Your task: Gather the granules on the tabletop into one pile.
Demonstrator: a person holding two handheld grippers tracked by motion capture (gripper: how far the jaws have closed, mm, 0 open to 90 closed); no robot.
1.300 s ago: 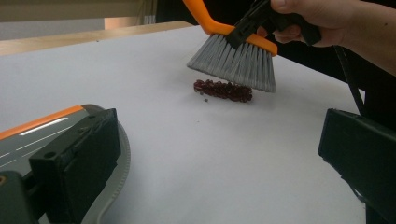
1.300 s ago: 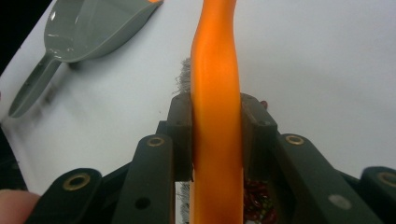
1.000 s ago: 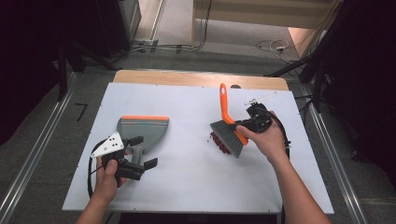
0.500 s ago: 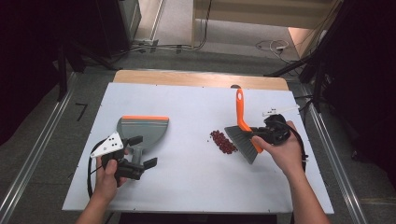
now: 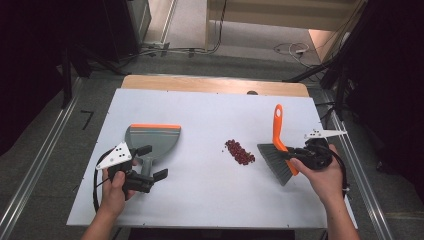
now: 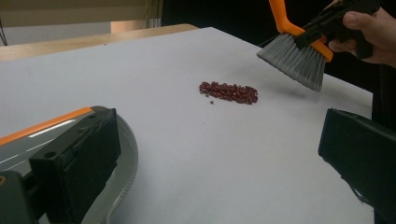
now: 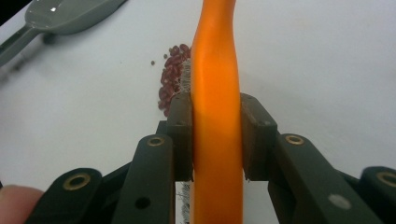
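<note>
Brush (image 5: 278,152), clamped by its orange handle between the jaws of the right hand-held gripper (image 5: 295,156), hung tilted near the counter's (image 5: 210,107) right edge, bristles just beside the beans (image 5: 239,152) but apart from them. Those red beans lay in a short heap at mid-counter, with bare white surface all around. Between beans and dustpan (image 5: 153,139) the counter was free. That dustpan sat left of centre, well apart from the heap, its handle between the jaws of the left hand-held gripper (image 5: 150,162), which stood open around it without pressing. Cables (image 5: 292,49) lay on the floor beyond the far edge.
</note>
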